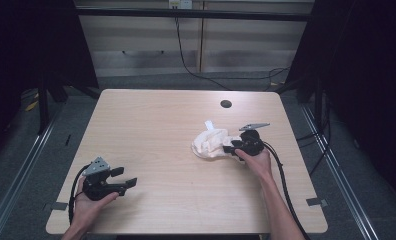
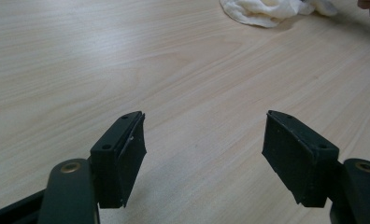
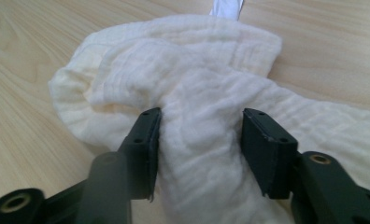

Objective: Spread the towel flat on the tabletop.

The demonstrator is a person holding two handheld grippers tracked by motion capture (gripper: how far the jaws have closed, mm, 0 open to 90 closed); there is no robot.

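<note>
My left hand (image 1: 88,200) rests low at the near left of the counter, forearm coming in from the bottom edge. Its left gripper (image 1: 123,177) points right and slightly away from me, jaws spread wide with nothing between them. My right forearm reaches in from the bottom right, angled up and left, and my right hand (image 1: 256,159) wraps the right gripper (image 1: 231,148), which points left. Its jaws stand partly apart, with cloth (image 3: 192,93) bunched between the pads and touching both.
</note>
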